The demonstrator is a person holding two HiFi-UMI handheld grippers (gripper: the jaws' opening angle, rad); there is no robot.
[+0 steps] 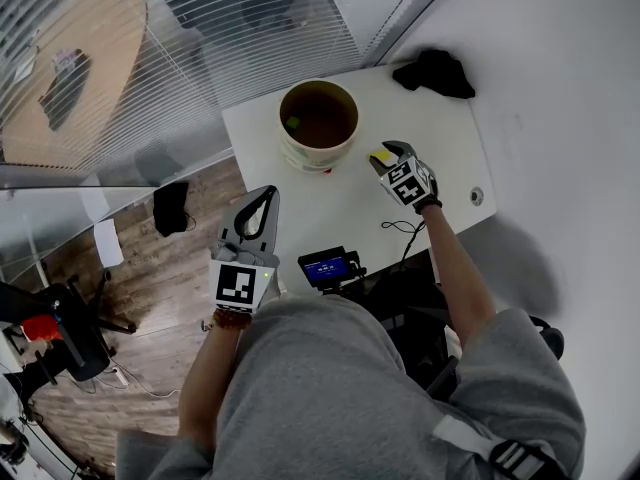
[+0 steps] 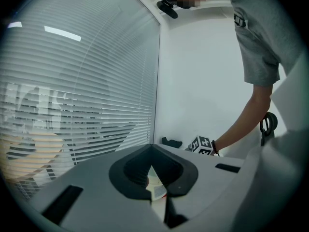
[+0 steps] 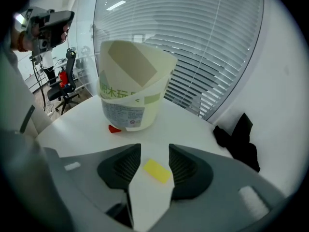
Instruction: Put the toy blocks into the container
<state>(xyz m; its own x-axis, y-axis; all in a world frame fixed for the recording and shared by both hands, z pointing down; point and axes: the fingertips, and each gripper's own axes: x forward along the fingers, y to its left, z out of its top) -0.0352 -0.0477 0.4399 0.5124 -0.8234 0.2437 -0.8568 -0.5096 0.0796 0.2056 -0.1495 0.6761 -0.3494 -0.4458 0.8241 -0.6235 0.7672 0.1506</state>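
Right gripper view: right gripper (image 3: 155,152) jaws apart around a yellow block (image 3: 157,171) near the container (image 3: 133,88), red block (image 3: 114,128) beside it, green block (image 1: 293,123) apparently inside; left gripper (image 2: 153,153) closed, empty.

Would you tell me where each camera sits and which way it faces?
Head view: on the person's head, looking steeply down at the table, container, left gripper and right gripper; forearms and grey top show.
Left gripper view: on the left gripper, looking level past its shut jaws towards the wall; the right arm shows.
Right gripper view: on the right gripper, tilted down over its open jaws at the yellow block and container; a sleeve shows.
Shared: head and right gripper views both show block, container and black cloth.
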